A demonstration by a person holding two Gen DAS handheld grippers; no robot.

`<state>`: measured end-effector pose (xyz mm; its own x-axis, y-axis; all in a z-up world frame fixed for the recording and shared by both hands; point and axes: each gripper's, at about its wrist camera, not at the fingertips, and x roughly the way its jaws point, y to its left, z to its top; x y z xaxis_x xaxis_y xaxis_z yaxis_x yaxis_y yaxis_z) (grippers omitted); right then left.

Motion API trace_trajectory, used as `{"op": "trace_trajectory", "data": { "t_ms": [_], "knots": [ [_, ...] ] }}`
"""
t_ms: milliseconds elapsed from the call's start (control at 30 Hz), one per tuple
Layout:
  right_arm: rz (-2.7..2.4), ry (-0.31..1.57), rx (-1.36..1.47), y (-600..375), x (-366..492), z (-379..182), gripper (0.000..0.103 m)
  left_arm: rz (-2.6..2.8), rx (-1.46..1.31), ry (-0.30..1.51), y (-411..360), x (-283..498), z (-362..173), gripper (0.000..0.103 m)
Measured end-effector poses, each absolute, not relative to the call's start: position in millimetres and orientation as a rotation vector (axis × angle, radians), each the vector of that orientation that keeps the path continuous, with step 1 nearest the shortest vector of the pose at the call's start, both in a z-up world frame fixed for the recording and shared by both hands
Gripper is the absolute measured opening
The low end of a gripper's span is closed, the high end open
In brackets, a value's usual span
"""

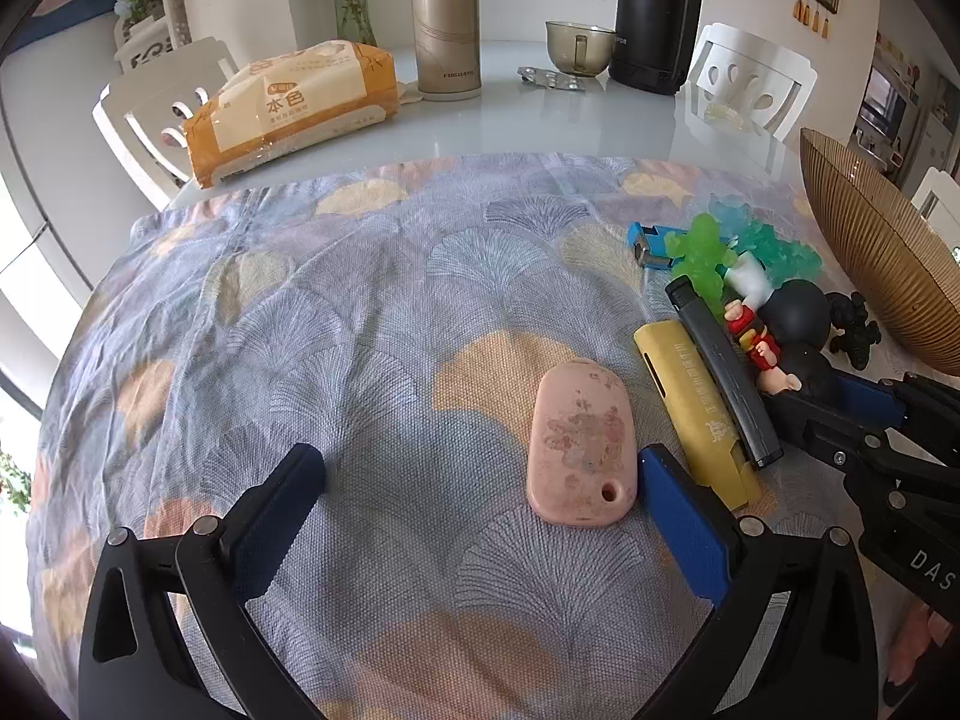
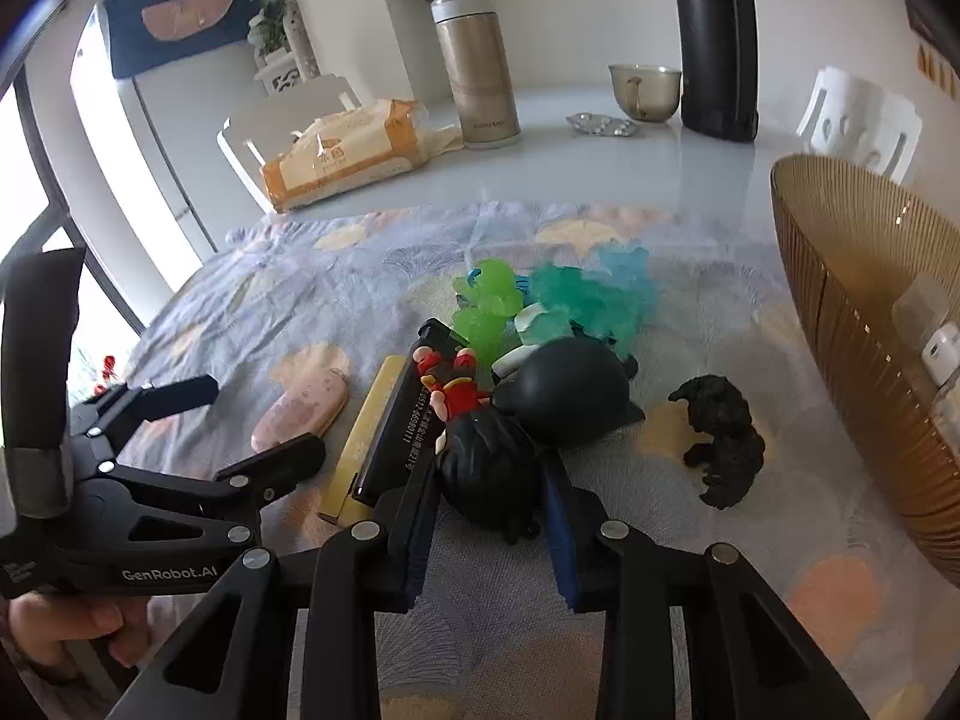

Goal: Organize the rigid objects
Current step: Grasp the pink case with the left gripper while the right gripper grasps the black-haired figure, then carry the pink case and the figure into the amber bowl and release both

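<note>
A pink oval case [image 1: 581,443] lies on the patterned cloth, between the tips of my open left gripper [image 1: 480,480], close to its right finger; it also shows in the right wrist view [image 2: 302,411]. My right gripper [image 2: 489,501] is shut on a black-haired toy figure [image 2: 487,468] with a red body. Beside it lie a yellow bar [image 1: 696,414], a black bar [image 1: 723,369], a black round toy [image 2: 570,396], a dark animal figure [image 2: 723,441], green [image 2: 489,309] and teal [image 2: 591,300] translucent toys, and a blue stapler [image 1: 651,243].
A ribbed amber bowl [image 2: 864,324] with small white items stands at the right. Behind the cloth on the white table are a tissue pack [image 1: 288,111], a gold flask [image 1: 445,18], a black flask [image 1: 657,12], a glass cup [image 1: 577,47] and a pill blister [image 1: 551,79].
</note>
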<state>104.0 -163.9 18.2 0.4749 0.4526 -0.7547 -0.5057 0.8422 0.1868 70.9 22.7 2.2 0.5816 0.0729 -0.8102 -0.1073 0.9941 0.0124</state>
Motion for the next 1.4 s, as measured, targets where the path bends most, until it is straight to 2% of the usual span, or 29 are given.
{"op": "trace_trajectory", "data": {
  "t_ms": [267, 333, 367, 400, 433, 767, 1400],
  "knots": [
    [0.662, 0.929, 0.080, -173, 112, 15, 0.032, 0.103, -0.039, 0.944, 22, 71, 2, 0.103],
    [0.672, 0.933, 0.121, -176, 114, 14, 0.033, 0.070, -0.029, 0.937, 18, 71, 3, 0.096],
    [0.678, 0.935, 0.135, -177, 115, 13, 0.033, 0.026, -0.025, 0.924, 14, 69, 5, 0.071],
    [0.684, 0.937, 0.146, -178, 115, 13, 0.033, -0.021, -0.006, 0.900, 7, 66, 9, 0.039],
    [0.686, 0.937, 0.150, -178, 115, 13, 0.033, -0.054, 0.022, 0.891, 1, 65, 10, 0.033],
    [0.745, 0.875, 0.108, -169, 103, 23, 0.033, -0.077, -0.061, 0.879, 15, 63, 14, 0.032],
    [0.772, 0.793, 0.196, -189, 95, 33, 0.033, -0.077, -0.045, 0.818, 8, 56, 21, 0.032]
  ]
}}
